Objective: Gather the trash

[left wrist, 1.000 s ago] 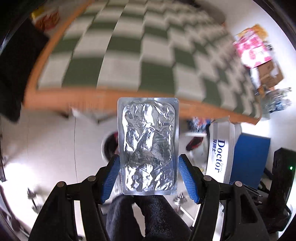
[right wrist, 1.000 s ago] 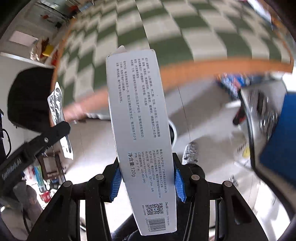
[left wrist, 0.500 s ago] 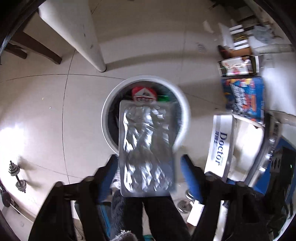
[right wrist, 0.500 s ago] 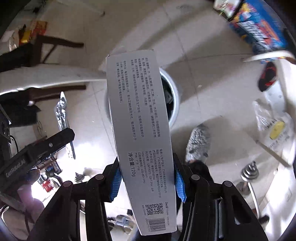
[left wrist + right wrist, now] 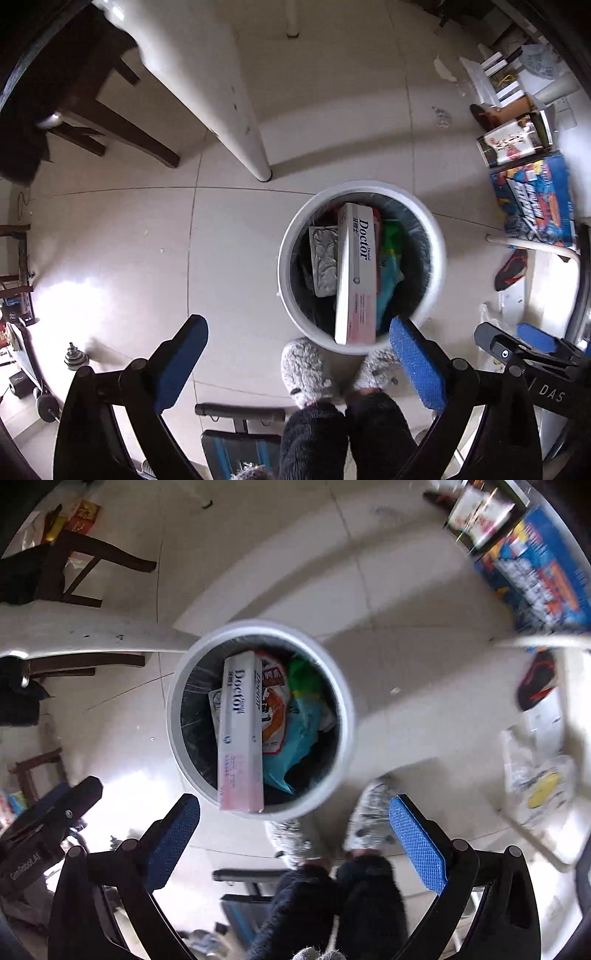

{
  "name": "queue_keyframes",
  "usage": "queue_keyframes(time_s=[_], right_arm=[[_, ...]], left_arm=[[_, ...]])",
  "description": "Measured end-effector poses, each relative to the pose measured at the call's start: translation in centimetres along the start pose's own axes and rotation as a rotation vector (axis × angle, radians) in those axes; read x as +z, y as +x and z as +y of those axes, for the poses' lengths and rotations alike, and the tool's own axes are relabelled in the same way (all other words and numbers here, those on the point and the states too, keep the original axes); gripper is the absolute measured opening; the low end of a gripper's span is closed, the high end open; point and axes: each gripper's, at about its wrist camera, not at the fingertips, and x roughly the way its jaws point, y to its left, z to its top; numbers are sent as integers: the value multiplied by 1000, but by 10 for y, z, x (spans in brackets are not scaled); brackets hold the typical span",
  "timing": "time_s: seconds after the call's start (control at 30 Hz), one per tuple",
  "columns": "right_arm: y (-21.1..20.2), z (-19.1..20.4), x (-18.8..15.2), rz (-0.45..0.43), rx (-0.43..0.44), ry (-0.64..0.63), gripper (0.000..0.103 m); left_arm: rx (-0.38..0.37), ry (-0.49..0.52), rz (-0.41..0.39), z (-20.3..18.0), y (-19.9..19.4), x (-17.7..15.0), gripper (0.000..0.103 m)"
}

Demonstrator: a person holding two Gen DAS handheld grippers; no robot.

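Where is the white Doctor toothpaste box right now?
In both wrist views the Doctor toothpaste box lies inside the round white bin on the floor, beside the foil blister pack, its near end propped on the rim.

Daylit, bright; glare patch on floor tiles point(image 5: 70, 295) at left; soft table-leg point(image 5: 236, 122) shadows; heavy fisheye bending with dark corners; right-wrist view motion-blurred towards its right edge.

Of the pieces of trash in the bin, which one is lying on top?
The long white Doctor box, lying lengthwise across the bin. It overlaps the silver foil pack on one side and the coloured wrappers on the other.
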Motion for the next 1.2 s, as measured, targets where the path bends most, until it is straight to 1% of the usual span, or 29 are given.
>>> queue_keyframes(time_s=[0.03,0.07,0.1,0.17,0.2,0.23,0.3,0.33,0.4,0.43,0.47,0.57,0.7,0.77,0.9,1.0,1.1,1.2], right_arm=[[-14,2,-4,-14,-20,-6,103],[-28,3,-6,-25,-32,-7,103],[-46,5,-12,-34,-47,-11,103],[-84,5,-27,-50,-61,-18,103],[-110,9,-36,-61,-72,-20,103],[-131,11,-44,-69,-76,-22,103],[-172,19,-59,-81,-68,-27,103],[-190,21,-67,-86,-63,-31,103],[-236,26,-84,-102,-60,-50,103],[-255,28,-91,-112,-54,-55,103],[-282,30,-100,-123,-49,-63,103],[-344,32,-125,-152,-35,-67,103],[-422,36,-155,-203,-7,-76,103],[-453,38,-167,-219,16,-88,103],[-515,45,-194,-260,66,-117,103],[-545,48,-210,-283,96,-126,103],[-576,48,-226,-307,124,-139,103],[-598,47,-239,-315,156,-152,103]], left_arm=[[-5,-1,-7,1,-14,-5,101],[-10,1,-13,0,-36,-12,101],[-9,2,-15,-1,-48,-15,101],[-14,9,-31,-3,-88,-26,101],[-22,12,-39,-4,-111,-32,101],[-32,15,-44,-9,-125,-36,101],[-36,30,-59,-12,-169,-48,101],[-44,33,-64,-14,-183,-52,101],[-56,41,-74,-16,-227,-64,101],[-63,42,-75,-18,-239,-68,101],[-78,45,-78,-19,-260,-74,101],[-111,46,-98,-21,-314,-90,101],[-141,56,-150,-24,-373,-109,101],[-164,63,-177,-25,-400,-116,101],[-218,67,-216,-27,-439,-128,101],[-267,77,-234,-25,-466,-138,101],[-290,97,-251,-23,-485,-145,101],[-318,101,-264,-20,-501,-153,101]])
